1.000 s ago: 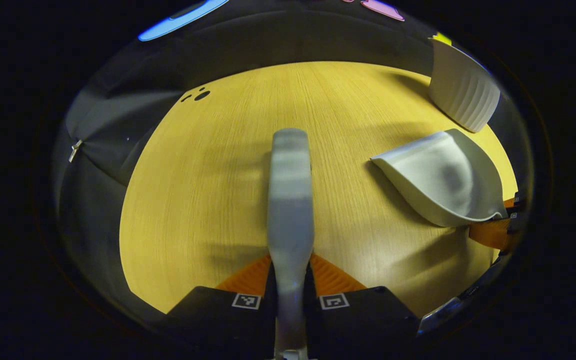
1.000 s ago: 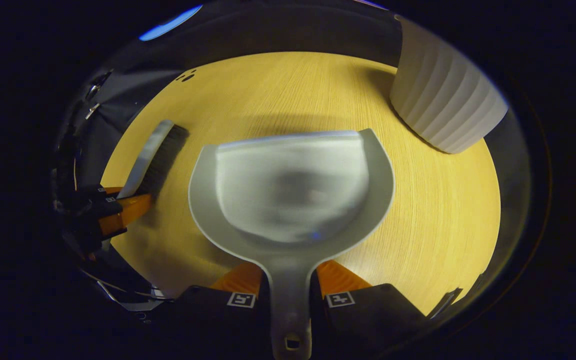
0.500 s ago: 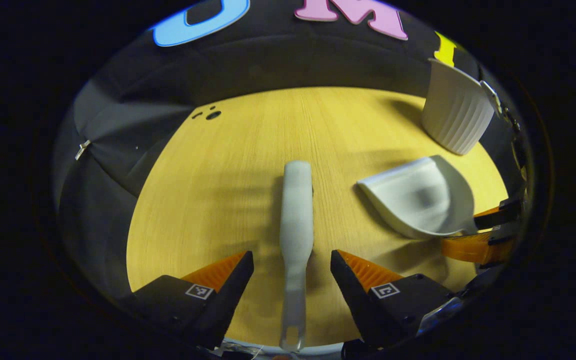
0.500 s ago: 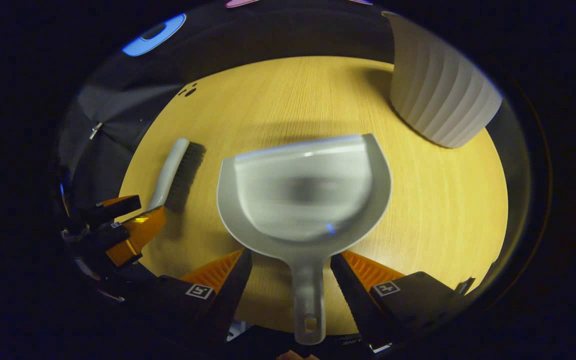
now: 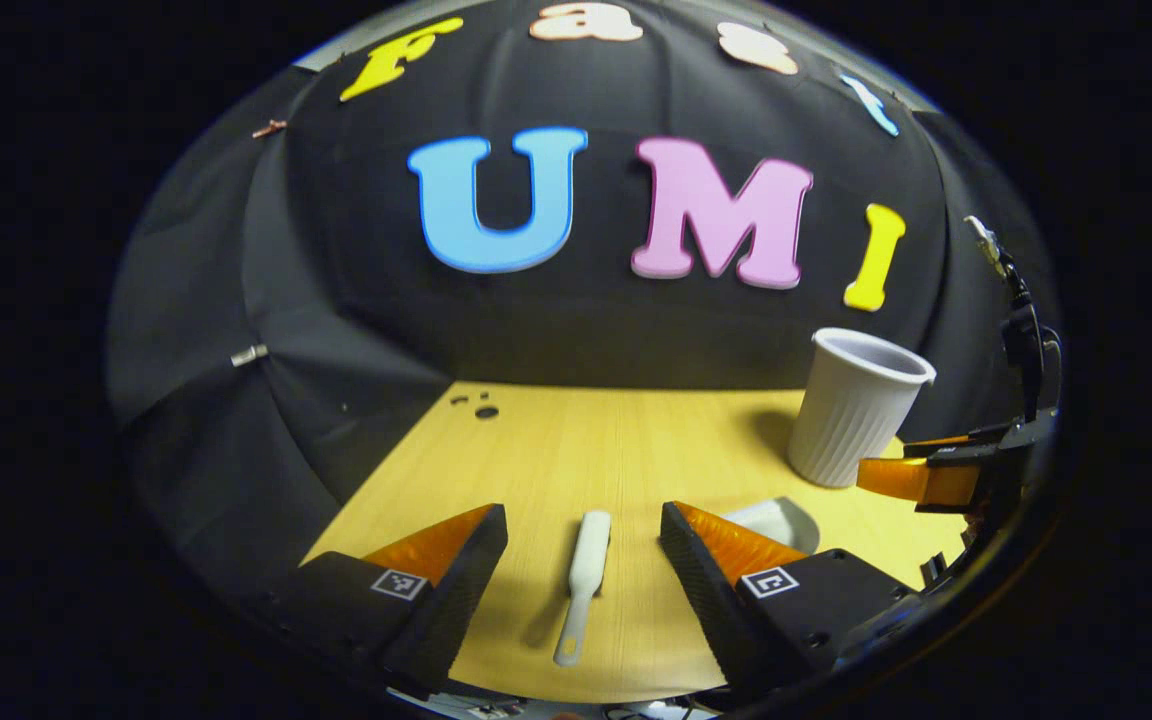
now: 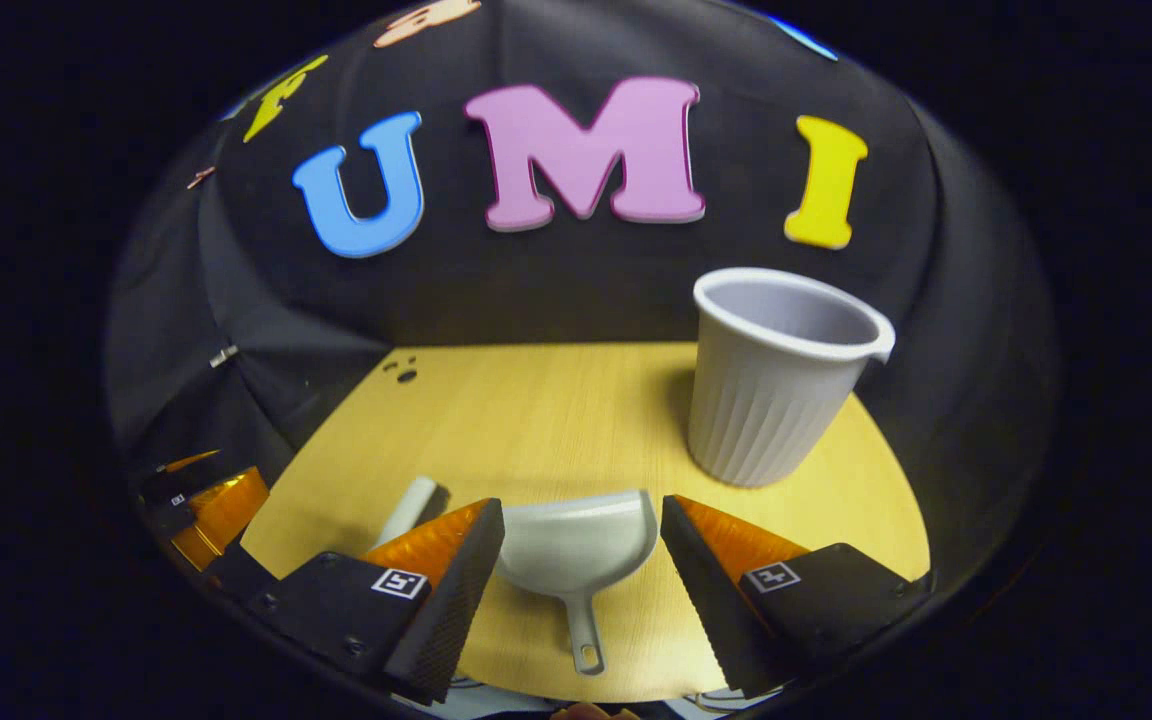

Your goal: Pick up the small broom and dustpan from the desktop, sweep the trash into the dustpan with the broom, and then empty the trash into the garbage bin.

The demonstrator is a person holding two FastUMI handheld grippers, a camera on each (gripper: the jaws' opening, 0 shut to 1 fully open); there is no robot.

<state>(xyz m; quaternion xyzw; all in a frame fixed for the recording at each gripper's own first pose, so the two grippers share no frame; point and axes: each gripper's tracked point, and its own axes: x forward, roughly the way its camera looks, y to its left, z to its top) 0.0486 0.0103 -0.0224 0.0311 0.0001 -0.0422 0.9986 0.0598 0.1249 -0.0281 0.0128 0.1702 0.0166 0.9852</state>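
The small grey broom point(image 5: 581, 578) lies flat on the wooden desktop point(image 5: 576, 440), handle toward me, between the spread fingers of my left gripper point(image 5: 584, 530), which is open and raised clear of it. A grey dustpan point(image 6: 576, 545) rests on the desktop point(image 6: 536, 410) with its handle pointing at me, below my open right gripper point(image 6: 582, 525). The broom's tip point(image 6: 408, 506) shows left of the dustpan, and the dustpan's edge point(image 5: 771, 518) shows right of the broom. The right gripper point(image 5: 921, 478) also appears at the far right of the left gripper view.
A white ribbed garbage bin point(image 6: 771, 375) stands upright on the back right of the desktop, also seen as the bin point(image 5: 854, 405) in the left gripper view. Small dark holes point(image 5: 484, 410) mark the desktop's back left. The left gripper point(image 6: 206, 510) sits low left.
Both grippers opened, releasing the broom and the dustpan onto the desktop, then pulled back and up, so both tools now look small and far below.
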